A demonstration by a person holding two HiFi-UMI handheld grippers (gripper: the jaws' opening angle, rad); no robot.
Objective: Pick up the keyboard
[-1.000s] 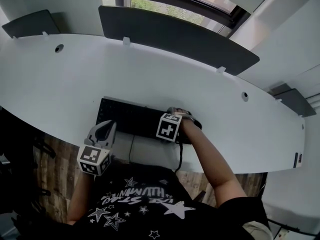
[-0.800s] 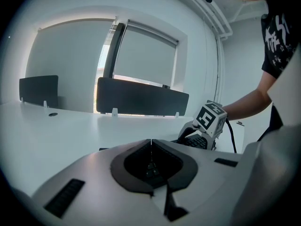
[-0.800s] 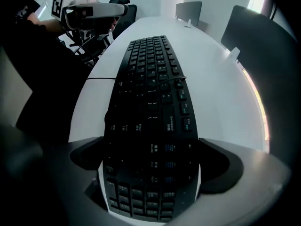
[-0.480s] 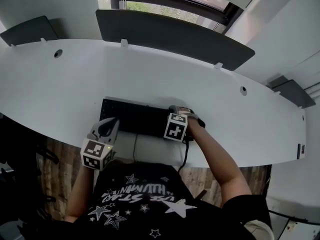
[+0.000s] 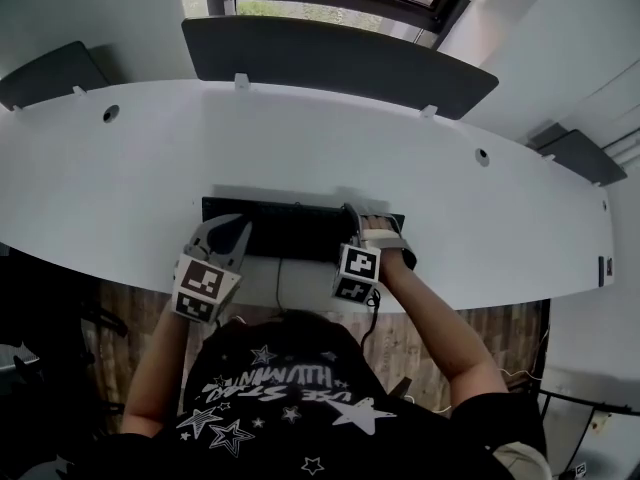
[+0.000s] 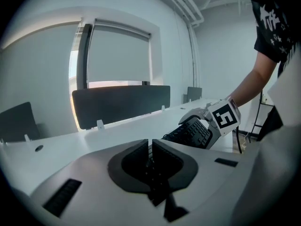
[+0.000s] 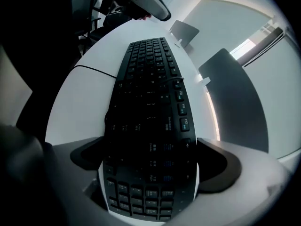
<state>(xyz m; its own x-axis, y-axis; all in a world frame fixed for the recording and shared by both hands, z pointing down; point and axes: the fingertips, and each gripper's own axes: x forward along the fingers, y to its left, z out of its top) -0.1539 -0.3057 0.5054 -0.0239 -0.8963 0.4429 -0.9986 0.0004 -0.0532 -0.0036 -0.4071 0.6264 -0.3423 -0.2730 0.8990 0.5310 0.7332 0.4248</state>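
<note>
The black keyboard (image 5: 290, 230) lies across the white desk (image 5: 120, 183) close to its front edge. My right gripper (image 5: 365, 223) stands steeply over the keyboard's right end and is shut on it. In the right gripper view the keyboard (image 7: 148, 102) fills the space between the pads (image 7: 218, 166) and runs away from me. My left gripper (image 5: 238, 230) rests at the keyboard's left front corner. Its jaws (image 6: 150, 147) are shut together, with only a sliver of dark keys showing in the slit. Beyond them the keyboard's far end (image 6: 193, 132) sits in the right gripper (image 6: 214, 121).
A thin cable (image 5: 279, 278) runs from the keyboard over the desk's front edge. Dark divider panels (image 5: 330, 63) stand along the back of the desk, with grommet holes (image 5: 110, 113) in front of them. The person's torso is right against the front edge.
The left gripper has come up from the desk's front edge to the keyboard's left corner and has rolled. The right gripper has tipped more steeply downward while keeping hold of the keyboard's right end.
</note>
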